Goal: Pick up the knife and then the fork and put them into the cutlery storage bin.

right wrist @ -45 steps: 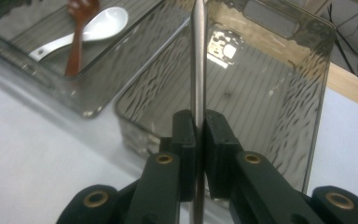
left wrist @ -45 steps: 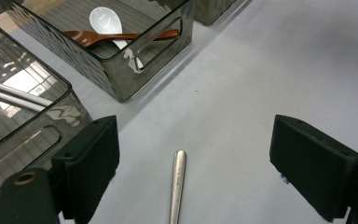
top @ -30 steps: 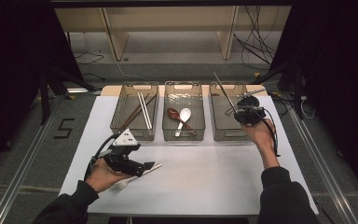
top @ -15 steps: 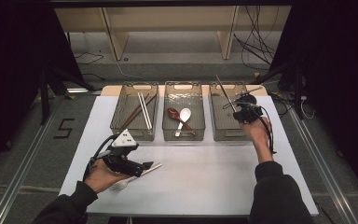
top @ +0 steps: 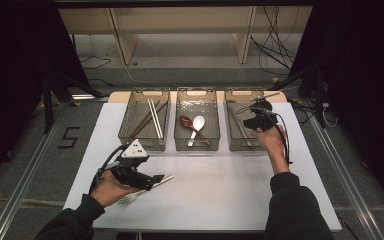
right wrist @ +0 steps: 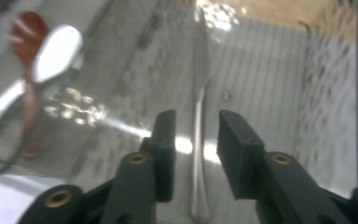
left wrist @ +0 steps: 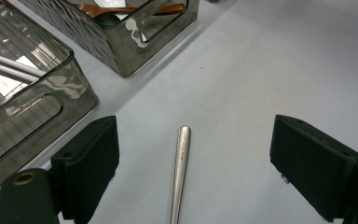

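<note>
Knife released in the right bin

Your right hand-held gripper [right wrist: 193,140] has just been opening; the knife [right wrist: 200,107] lies between unpressed jaws. Your left hand-held gripper [left wrist: 193,163] gapes around the fork [left wrist: 180,172].

silver knife [right wrist: 200,116] in a smoky grey ribbed bin [right wrist: 279,70]; brown spoon [right wrist: 28,28], white spoon [right wrist: 56,49].

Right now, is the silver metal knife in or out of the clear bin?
In: the silver metal knife lies flat on the clear right-hand bin's floor.
</note>
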Motion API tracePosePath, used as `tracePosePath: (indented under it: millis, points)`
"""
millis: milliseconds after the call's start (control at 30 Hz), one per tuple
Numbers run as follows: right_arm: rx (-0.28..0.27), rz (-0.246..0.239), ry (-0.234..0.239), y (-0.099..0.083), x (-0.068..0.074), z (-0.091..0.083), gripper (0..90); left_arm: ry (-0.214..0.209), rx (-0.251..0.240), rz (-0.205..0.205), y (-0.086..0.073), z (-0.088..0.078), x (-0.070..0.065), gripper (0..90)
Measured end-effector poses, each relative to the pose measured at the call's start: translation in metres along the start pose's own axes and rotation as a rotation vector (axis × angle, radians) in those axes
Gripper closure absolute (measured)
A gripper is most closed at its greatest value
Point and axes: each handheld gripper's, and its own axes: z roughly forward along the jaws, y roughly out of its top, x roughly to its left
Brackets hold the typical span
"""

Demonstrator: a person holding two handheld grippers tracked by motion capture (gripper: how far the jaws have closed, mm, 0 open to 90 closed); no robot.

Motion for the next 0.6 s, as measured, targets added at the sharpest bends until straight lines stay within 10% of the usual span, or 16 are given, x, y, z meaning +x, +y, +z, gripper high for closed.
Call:
tracePosePath:
  millis: [600]
  points:
    - [-0.103,-0.179,0.140,-0.029,0.036,-0.051,35.4,0.012,0.083,-0.008,-0.004,0.008,0.008,15.4]
